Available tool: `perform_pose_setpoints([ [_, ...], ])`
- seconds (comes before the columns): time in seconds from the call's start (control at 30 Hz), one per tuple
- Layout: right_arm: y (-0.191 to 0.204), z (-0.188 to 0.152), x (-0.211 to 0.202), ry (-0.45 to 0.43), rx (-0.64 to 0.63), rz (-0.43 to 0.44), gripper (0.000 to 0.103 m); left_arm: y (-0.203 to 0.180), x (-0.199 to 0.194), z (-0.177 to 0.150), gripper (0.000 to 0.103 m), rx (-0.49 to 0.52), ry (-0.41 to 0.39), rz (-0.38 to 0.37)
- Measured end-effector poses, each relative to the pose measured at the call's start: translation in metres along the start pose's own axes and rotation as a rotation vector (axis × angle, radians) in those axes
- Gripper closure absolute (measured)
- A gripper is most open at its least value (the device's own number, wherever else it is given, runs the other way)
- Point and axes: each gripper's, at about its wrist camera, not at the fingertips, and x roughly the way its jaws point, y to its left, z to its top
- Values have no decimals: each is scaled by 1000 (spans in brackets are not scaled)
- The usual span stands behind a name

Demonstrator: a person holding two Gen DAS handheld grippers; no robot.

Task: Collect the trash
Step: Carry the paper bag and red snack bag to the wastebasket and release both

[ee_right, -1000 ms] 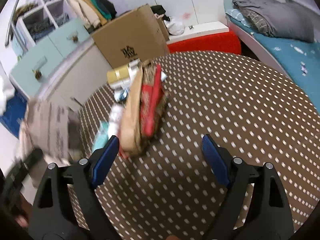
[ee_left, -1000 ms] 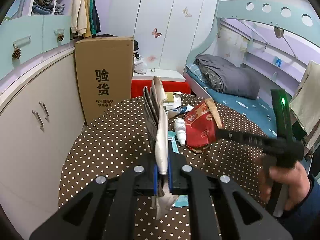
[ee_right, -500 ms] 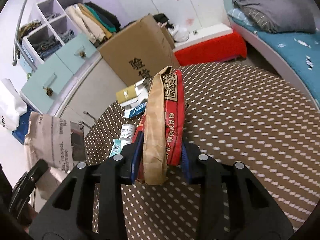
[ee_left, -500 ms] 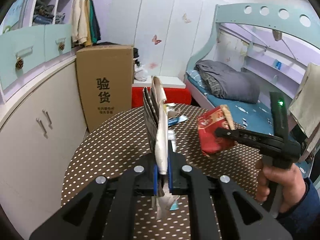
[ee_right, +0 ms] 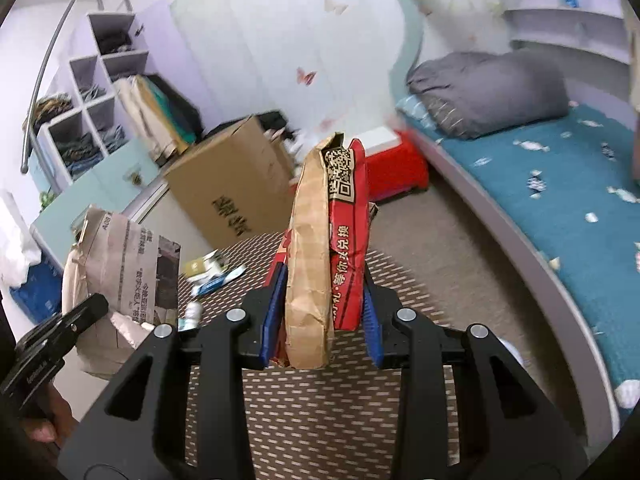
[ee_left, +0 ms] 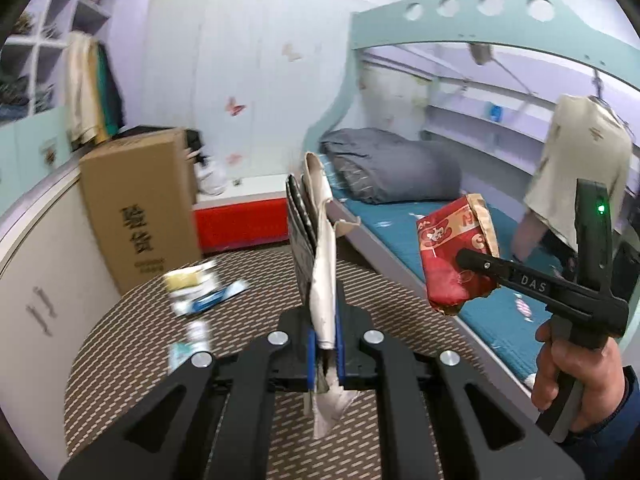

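The left gripper (ee_left: 324,344) was clamped on a flattened paper bag (ee_left: 322,240), held upright on edge above the dotted round table (ee_left: 132,320). At its 2 o'clock, the right gripper (ee_right: 320,316) was closed around a crumpled red and brown snack bag (ee_right: 330,240), lifted clear of the table. Toward 10 o'clock from the left gripper, small trash lay on the tabletop: a yellow-and-white box (ee_left: 188,280), a blue wrapper (ee_left: 218,300) just beside it, and a small bottle (ee_left: 198,332) nearer. A cardboard box (ee_left: 136,208) stood beyond the table's far edge.
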Motion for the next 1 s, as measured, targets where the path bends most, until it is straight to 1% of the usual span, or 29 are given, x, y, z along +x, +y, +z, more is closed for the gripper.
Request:
perform_pose_setpoints([
  [0.17,-47,10,-36,-58,43,-63,69,-51,17,16,96,49,-6,-78],
  [0.3,-88,14,-62,-94,83,-127,69,-91,36,26,96,83,6,-149],
  [0.4,-115,14,-73,-106,113,-174,69,-114,52,31,96,97,28,-197],
  [0.5,-135,12,-75,-99,133,-215,69,-135,70,34,96,99,55,-240],
  [0.6,-161,7,-69,-61,153,-266,69,-157,92,33,96,101,96,-281],
  [0.67,-178,1,-56,-19,177,-295,69,-171,109,31,96,105,131,-297],
  [0.73,-195,-10,-41,30,197,-314,69,-186,134,24,96,112,190,-310],
  [0.87,-218,-31,-4,129,224,-331,68,-208,177,10,96,136,287,-318],
  [1.0,-239,-49,30,204,266,-336,68,-226,224,-7,96,163,393,-317],
])
